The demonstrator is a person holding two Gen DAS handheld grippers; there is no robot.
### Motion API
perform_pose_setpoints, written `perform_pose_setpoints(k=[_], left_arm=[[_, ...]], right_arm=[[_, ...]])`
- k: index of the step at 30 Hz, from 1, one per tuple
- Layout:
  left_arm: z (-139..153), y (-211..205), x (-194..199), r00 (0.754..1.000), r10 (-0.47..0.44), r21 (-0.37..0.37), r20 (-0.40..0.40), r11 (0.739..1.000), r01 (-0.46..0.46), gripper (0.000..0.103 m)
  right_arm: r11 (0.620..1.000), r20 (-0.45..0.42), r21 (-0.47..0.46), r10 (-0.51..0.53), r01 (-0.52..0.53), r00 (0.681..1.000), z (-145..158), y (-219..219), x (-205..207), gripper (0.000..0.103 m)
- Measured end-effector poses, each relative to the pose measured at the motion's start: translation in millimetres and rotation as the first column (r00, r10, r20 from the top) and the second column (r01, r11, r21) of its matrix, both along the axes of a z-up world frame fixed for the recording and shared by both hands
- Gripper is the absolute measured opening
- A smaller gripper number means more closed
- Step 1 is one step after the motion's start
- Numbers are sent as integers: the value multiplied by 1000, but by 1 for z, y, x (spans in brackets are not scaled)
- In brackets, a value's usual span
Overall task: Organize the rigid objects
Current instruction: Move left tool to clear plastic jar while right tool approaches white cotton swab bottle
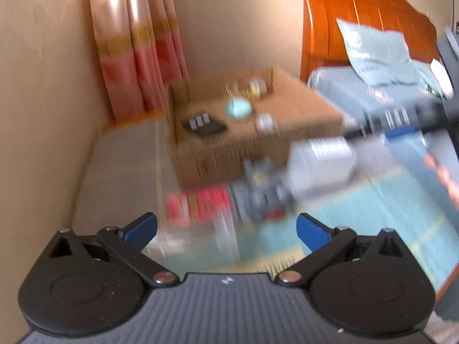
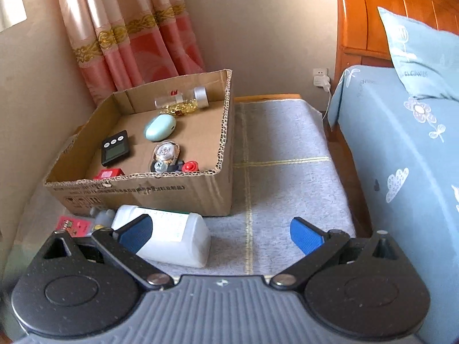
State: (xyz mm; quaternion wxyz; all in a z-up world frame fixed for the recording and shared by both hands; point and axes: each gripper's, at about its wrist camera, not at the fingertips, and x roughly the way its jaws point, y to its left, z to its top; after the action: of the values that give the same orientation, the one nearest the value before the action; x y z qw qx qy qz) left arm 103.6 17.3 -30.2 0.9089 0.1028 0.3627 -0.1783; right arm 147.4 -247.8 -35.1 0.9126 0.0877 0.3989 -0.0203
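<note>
Through my left wrist view everything ahead smears with motion blur. My left gripper (image 1: 226, 229) has its ribbed blue pads spread wide with nothing between them. Beyond them the corrugated cardboard box (image 1: 252, 132) sits on the floor by the pink curtain (image 1: 134, 57); inside I can make out only a flat black timer (image 1: 205, 126) with pale buttons and a rounded mint case (image 1: 238, 108). In front of the box the white plastic jug (image 1: 321, 163) lies on its side, its outline too blurred to read which end is the neck. A red card (image 1: 198, 203) and some grey items beside it are mere streaks. At the right edge the other gripper's dark body is cut off by the frame.

My right wrist view is sharp. My right gripper (image 2: 221, 235) also stands wide apart and empty. The smooth white jug (image 2: 169, 235) lies on the grey woven rug (image 2: 287, 149) just before the box's front wall (image 2: 143, 192), long axis running across the view, squared base to the right; its left end hides behind my left pad. Inside the box lie the timer (image 2: 114, 147), the egg-shaped mint case (image 2: 160, 127), a clear oval case (image 2: 165, 152), a red-capped piece (image 2: 189, 167) and a clear tube of gold bits (image 2: 183, 101). The glossy wooden headboard (image 2: 373, 23) is cropped.
</note>
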Motion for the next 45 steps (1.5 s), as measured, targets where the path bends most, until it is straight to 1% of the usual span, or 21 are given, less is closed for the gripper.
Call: perform_pose_setpoints(k=[2, 5, 7, 12, 16, 18, 23, 25, 27, 30, 32, 33, 37, 39, 43, 45], left_arm=[[-18, -2, -8, 999, -7, 19, -37, 1000, 8, 102], [-34, -2, -8, 997, 31, 65, -76, 998, -26, 102], [-36, -1, -7, 996, 28, 68, -81, 997, -22, 102], [-29, 3, -10, 998, 28, 44, -51, 999, -25, 102], [-31, 6, -13, 998, 19, 32, -63, 999, -17, 102], [-31, 6, -15, 998, 20, 28, -63, 999, -19, 102], [-29, 15, -15, 998, 38, 6, -56, 999, -38, 102], [-28, 17, -16, 998, 40, 4, -48, 999, -40, 102], [-28, 19, -16, 998, 44, 0, -46, 999, -44, 102], [-30, 22, -15, 997, 53, -2, -51, 999, -53, 102], [-32, 24, -14, 997, 63, 8, -50, 998, -63, 102], [-32, 25, -14, 997, 66, 10, -50, 998, -65, 102], [-34, 31, -12, 995, 81, 10, -60, 997, -81, 102], [-36, 32, -11, 994, 90, 21, -64, 996, -88, 102], [-43, 33, -7, 992, 90, 28, -83, 996, -88, 102], [-47, 32, -5, 991, 91, 31, -101, 996, -88, 102]], right_arm=[[1000, -4, 15, -11, 11, 1000, -3, 2, 2, 103], [1000, -16, 6, -12, 12, 1000, -6, 7, 9, 103], [1000, -8, -7, -13, 13, 1000, -7, 10, 16, 103], [999, -19, -27, -31, 30, 999, -11, 16, 35, 103], [998, -31, -56, -21, 20, 999, -16, 22, 42, 103], [998, -23, -67, -15, 14, 1000, -16, 24, 42, 103], [999, -37, -46, 6, -8, 999, -15, 24, 30, 103], [996, -86, -77, 33, -40, 996, -20, 29, 23, 103], [991, -115, -114, 52, -65, 992, -23, 34, 13, 103], [990, -103, -105, 82, -92, 991, -19, 40, -4, 103], [989, -91, -88, 111, -119, 990, -13, 49, -12, 103], [986, -85, -94, 129, -137, 988, -11, 55, -15, 103], [968, -78, -154, 185, -196, 980, -16, 87, -17, 103], [956, -96, -209, 190, -207, 977, -24, 101, -14, 103], [936, -126, -284, 178, -207, 976, -37, 103, -15, 103], [943, -134, -267, 170, -200, 976, -39, 94, -18, 103]])
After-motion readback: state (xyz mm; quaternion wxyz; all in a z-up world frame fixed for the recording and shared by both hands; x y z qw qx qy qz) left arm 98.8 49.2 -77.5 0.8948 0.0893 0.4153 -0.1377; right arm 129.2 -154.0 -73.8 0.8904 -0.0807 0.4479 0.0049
